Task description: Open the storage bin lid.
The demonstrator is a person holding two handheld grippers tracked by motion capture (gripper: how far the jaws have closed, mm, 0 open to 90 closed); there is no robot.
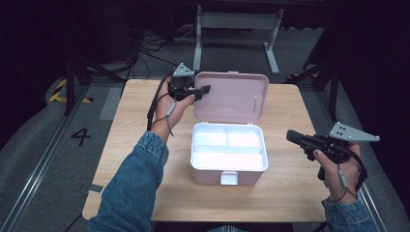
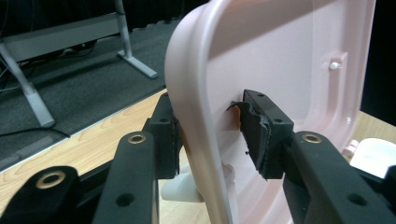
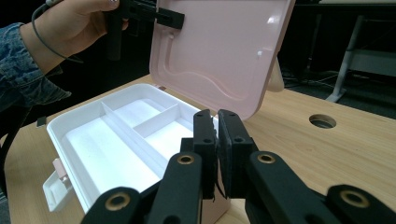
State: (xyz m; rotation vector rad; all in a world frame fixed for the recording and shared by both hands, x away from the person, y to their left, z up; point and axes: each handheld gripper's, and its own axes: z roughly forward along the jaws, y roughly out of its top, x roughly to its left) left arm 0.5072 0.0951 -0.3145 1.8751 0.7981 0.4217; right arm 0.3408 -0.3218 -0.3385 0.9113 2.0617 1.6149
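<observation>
While the pink lid [image 1: 232,96] of the storage box [image 1: 228,159] stands raised behind its white tray, the left gripper [image 1: 205,90] straddles the lid's upper left edge, and the opening looks essentially done. Judging by the frames, what remains is to let go and draw that hand away; the three compartments lie bare, so any filling has yet to start. The box sits at the middle of the wooden surface [image 1: 285,193], latch [image 1: 228,178] toward the person.

The left gripper view shows what the high view cannot: the jaws flank the lid [image 2: 280,60] with a gap on the inner side, the near pad [image 2: 259,135] standing off the plastic, so the grip appears loosened rather than pinching.

The right gripper view shows its own jaws pressed together on nothing, hovering off the box's right side [image 3: 217,140], and it reveals a round hole [image 3: 322,121] in the surface.
</observation>
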